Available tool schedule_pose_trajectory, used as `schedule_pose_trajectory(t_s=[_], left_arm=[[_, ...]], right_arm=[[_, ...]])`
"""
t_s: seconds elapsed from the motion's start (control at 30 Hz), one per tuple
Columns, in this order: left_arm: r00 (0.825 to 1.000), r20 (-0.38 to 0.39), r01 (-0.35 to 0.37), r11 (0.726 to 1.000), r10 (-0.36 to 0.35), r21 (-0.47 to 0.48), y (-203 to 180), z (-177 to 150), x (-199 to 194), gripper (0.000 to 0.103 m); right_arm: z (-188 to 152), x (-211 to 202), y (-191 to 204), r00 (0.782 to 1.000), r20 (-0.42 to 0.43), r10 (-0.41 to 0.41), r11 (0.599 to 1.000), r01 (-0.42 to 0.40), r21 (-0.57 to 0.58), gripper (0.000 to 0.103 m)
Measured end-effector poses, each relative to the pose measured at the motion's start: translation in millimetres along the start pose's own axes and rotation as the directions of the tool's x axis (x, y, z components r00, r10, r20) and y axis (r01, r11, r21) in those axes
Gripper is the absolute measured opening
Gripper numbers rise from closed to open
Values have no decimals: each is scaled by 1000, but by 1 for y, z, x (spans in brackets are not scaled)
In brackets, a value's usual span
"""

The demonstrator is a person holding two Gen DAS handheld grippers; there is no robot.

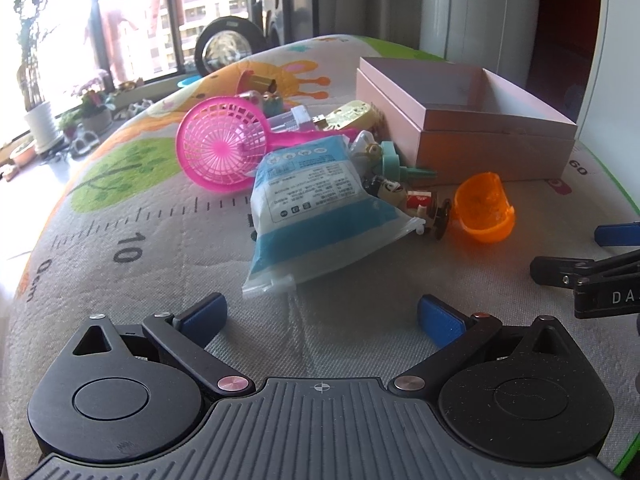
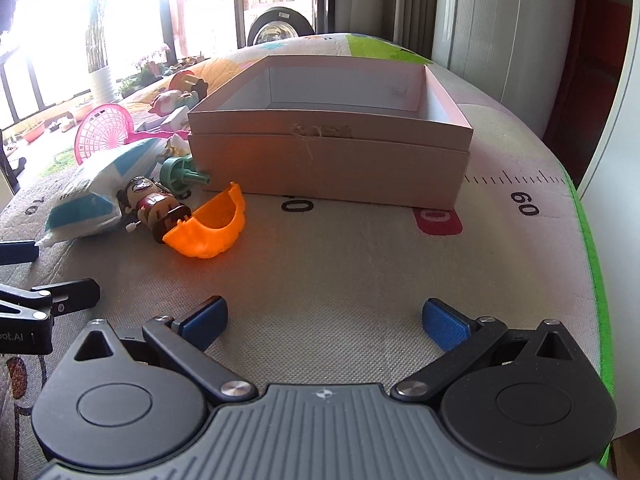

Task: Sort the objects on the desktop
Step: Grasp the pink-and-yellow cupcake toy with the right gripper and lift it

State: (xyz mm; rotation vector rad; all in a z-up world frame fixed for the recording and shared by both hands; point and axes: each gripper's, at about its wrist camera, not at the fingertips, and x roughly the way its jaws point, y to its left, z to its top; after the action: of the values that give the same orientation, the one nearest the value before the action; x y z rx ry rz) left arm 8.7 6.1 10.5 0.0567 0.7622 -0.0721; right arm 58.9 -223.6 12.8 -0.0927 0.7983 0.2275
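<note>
One printed surface (image 2: 360,264) carries one open pink box (image 2: 332,160) at the far right. Left of it lie one blue-white packet (image 1: 312,216), one pink basket (image 1: 218,148), one orange shell (image 2: 208,232) and one figurine (image 2: 150,200). Left claw (image 1: 322,314) and right claw (image 2: 326,316) hover near, both spread wide and holding nothing.
</note>
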Motion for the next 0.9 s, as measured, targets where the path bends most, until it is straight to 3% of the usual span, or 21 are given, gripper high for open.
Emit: schedule_pose_trajectory(t_s=[0.1, 0.2, 0.27, 0.33, 0.4, 0.5, 0.57, 0.7, 0.8, 0.87, 0.9], left_arm=[[999, 46, -3, 1000, 3, 15, 7, 8, -8, 103], [994, 98, -36, 999, 38, -22, 27, 27, -16, 103], [985, 136, -96, 992, 107, -87, 48, 43, -20, 103], [969, 172, -149, 974, 178, -168, 72, 57, -22, 103], [957, 187, -169, 949, 223, -267, 100, 68, -24, 103], [963, 189, -110, 922, 191, -372, 133, 73, -27, 103], [966, 189, -91, 919, 175, -383, 142, 73, -25, 103], [976, 177, -55, 924, 131, -377, 144, 67, -14, 103], [980, 170, -34, 922, 107, -385, 149, 59, -11, 103], [979, 170, -35, 916, 112, -399, 154, 55, -11, 103], [979, 170, -35, 913, 113, -407, 156, 53, -10, 103]], right_arm=[[22, -1, -5, 991, -86, 105, 994, -107, -13, 103], [64, -32, -4, 975, 26, 219, 976, -219, 9, 103], [104, -47, 10, 961, 99, 259, 966, -259, -16, 103], [146, -41, 33, 951, 113, 287, 958, -283, -53, 103], [184, -19, 58, 951, 99, 294, 954, -286, -86, 103], [238, 44, 102, 953, -1, 305, 948, -303, -97, 99], [261, 94, 131, 954, -68, 293, 950, -299, -89, 99], [286, 173, 172, 979, -97, 181, 977, -191, -97, 99], [291, 217, 185, 976, -155, 149, 982, -165, -94, 88], [285, 230, 185, 957, -233, 171, 978, -194, -79, 66], [280, 229, 184, 948, -255, 191, 973, -217, -77, 61]])
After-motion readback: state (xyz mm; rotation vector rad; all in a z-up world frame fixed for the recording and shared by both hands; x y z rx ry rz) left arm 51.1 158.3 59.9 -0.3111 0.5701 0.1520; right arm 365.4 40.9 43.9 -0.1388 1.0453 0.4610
